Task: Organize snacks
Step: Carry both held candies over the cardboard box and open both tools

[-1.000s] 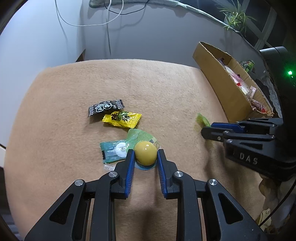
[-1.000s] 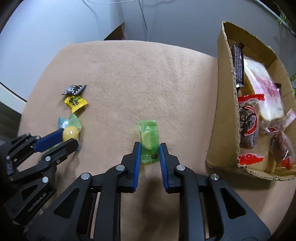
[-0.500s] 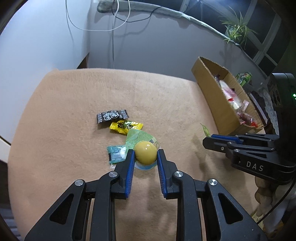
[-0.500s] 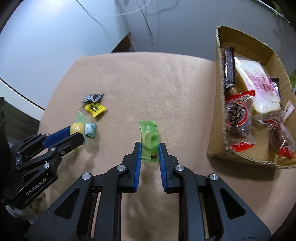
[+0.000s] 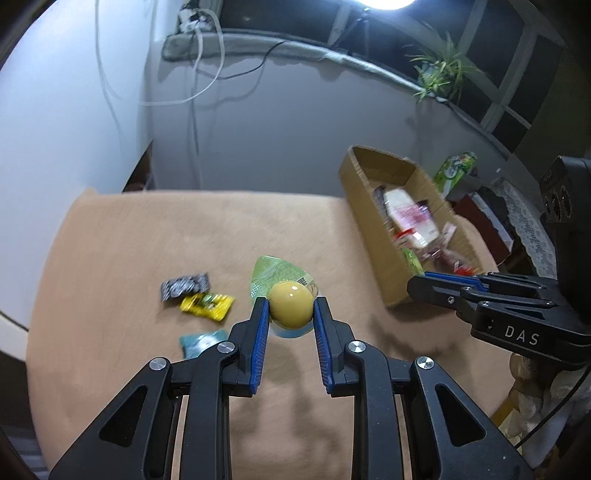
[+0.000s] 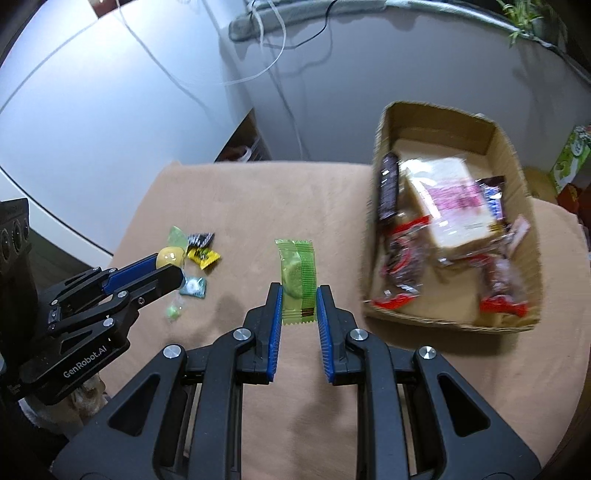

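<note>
Gripping yellow ball (image 5: 290, 303) – left gripper (image 5: 289, 308); right gripper (image 6: 298, 295) pinching green packet (image 6: 297, 278) (both raised).

Yellow jelly cup (image 5: 290, 303) clamped aloft, green packet (image 6: 298, 280) pinched upright, cardboard box (image 6: 436, 118) holding wrapped snacks

We see dim, cool indoor light in both views, with 1 bright lamp (image 5: 384, 3) glaring at the top of the left view. Motion blur smears the cardboard box (image 6: 384, 177) and its contents, while both sets of near fingers stay sharp. Fisheye distortion bends the edges, and dark vignetting fills the corners.
</note>
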Demonstrator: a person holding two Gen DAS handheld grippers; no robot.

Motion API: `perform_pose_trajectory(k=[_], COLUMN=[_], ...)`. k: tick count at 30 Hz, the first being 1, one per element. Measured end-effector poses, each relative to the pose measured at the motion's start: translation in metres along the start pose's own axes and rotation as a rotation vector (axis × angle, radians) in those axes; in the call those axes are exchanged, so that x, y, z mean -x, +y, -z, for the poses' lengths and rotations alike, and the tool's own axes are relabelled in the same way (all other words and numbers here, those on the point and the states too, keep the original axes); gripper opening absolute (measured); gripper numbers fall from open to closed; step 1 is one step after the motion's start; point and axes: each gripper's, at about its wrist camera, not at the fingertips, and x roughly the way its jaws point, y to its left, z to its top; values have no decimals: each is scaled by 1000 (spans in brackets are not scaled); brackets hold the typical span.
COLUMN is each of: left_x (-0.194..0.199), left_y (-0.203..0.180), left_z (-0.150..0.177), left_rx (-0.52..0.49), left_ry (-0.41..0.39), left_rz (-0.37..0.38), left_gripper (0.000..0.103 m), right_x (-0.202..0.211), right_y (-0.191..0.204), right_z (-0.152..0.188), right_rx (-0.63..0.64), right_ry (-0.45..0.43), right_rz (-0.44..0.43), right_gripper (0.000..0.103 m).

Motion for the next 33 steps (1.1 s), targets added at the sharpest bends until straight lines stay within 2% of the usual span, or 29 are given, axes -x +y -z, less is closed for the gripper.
perform_pose_trajectory(k=[11,21,33], left_x=[-5,-36,-61], left_y=[-48,-98,-136], left_z=[-26,-42,-52], left_rx=[-82,-174,-243], left_ry=[-28,21,54], left_rz=[65,125,122], left_gripper=[23,23,23], right_x=[37,33,20], right_y=[-50,-111,-140], right_z=[-9,-11,-18], right_rx=[-81,-164,-179], right_ry=[-64,-42,-14], right_rz=[72,146,175], right_gripper=[19,19,19])
